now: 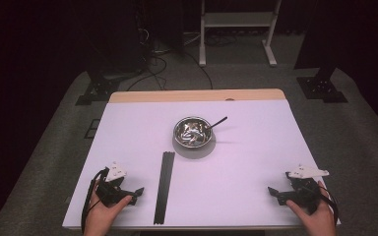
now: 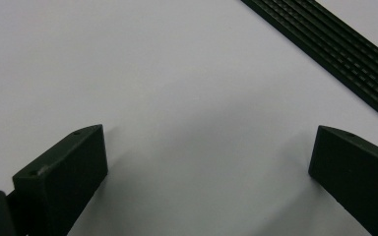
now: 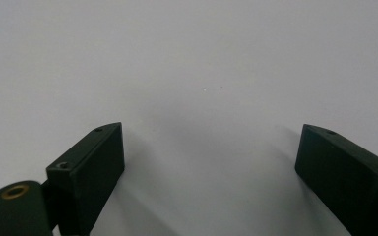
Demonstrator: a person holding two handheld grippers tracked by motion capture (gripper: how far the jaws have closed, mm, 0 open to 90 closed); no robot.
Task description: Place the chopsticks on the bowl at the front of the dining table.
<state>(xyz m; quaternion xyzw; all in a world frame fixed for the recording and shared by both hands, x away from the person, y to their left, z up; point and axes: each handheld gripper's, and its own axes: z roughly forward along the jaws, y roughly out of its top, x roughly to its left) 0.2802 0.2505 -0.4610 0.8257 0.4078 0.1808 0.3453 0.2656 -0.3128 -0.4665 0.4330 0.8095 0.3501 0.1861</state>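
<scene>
Here, white worktop (image 1: 256,162) carries a long black ribbed strip (image 1: 164,187) near front-centre, metal bowl (image 1: 192,132) w/ spoon (image 1: 216,122) behind it, left tool (image 1: 137,192) just beside the strip & right tool (image 1: 271,192) well apart at far right, both w/ jaws spread, gripping nothing.

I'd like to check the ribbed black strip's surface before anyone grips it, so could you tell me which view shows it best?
The left gripper view: the ribbed black strip crosses its upper right corner close up, with the lengthwise ridges plain. The high view shows the strip's whole length lying flat on the white table beside the left gripper, but without texture. The right gripper view adds nothing about the strip.
</scene>
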